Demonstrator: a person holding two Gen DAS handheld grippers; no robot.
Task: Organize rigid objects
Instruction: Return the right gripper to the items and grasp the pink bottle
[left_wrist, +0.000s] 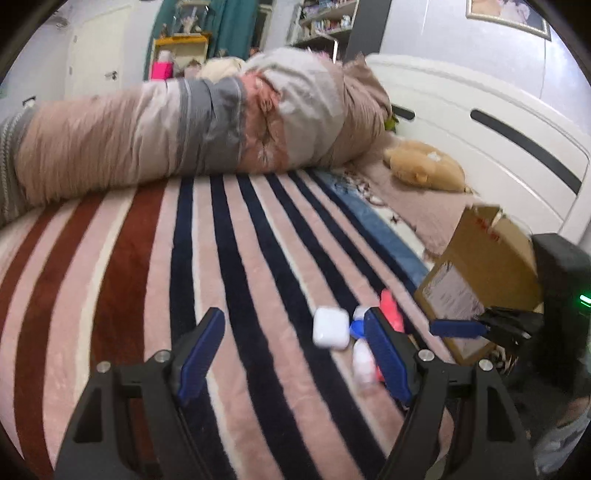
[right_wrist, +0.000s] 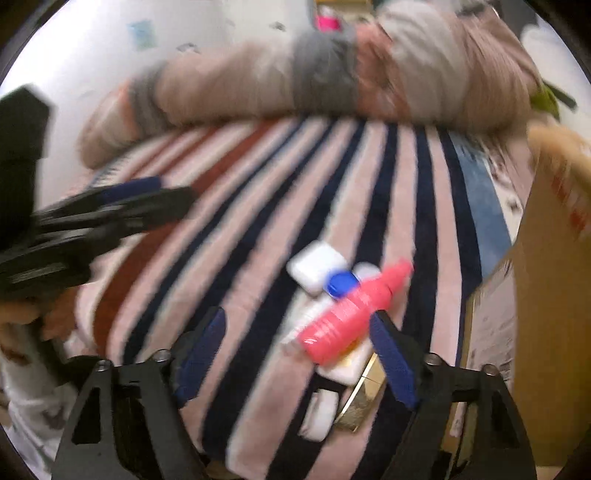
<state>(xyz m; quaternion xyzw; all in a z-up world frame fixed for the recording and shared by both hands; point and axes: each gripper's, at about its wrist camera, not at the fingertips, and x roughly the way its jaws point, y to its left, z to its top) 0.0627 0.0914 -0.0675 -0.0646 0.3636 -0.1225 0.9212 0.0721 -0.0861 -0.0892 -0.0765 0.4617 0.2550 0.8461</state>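
Small rigid items lie in a cluster on the striped blanket (left_wrist: 258, 258). In the right wrist view I see a pink bottle (right_wrist: 351, 314), a white square case (right_wrist: 316, 267), a blue cap (right_wrist: 341, 284), a small white piece (right_wrist: 321, 413) and a gold box (right_wrist: 360, 404). My right gripper (right_wrist: 295, 354) is open, hovering just short of the pink bottle. My left gripper (left_wrist: 295, 350) is open above the blanket, with the white case (left_wrist: 330, 328) and a white bottle (left_wrist: 364, 363) between its fingers and the pink bottle (left_wrist: 391, 306) behind its right finger. Both views are blurred.
A cardboard box (left_wrist: 484, 273) stands at the right edge of the bed, also in the right wrist view (right_wrist: 546, 295). A rolled quilt (left_wrist: 184, 129) lies across the far side, with a tan plush toy (left_wrist: 424, 166) and a white headboard (left_wrist: 480, 110) at the back right.
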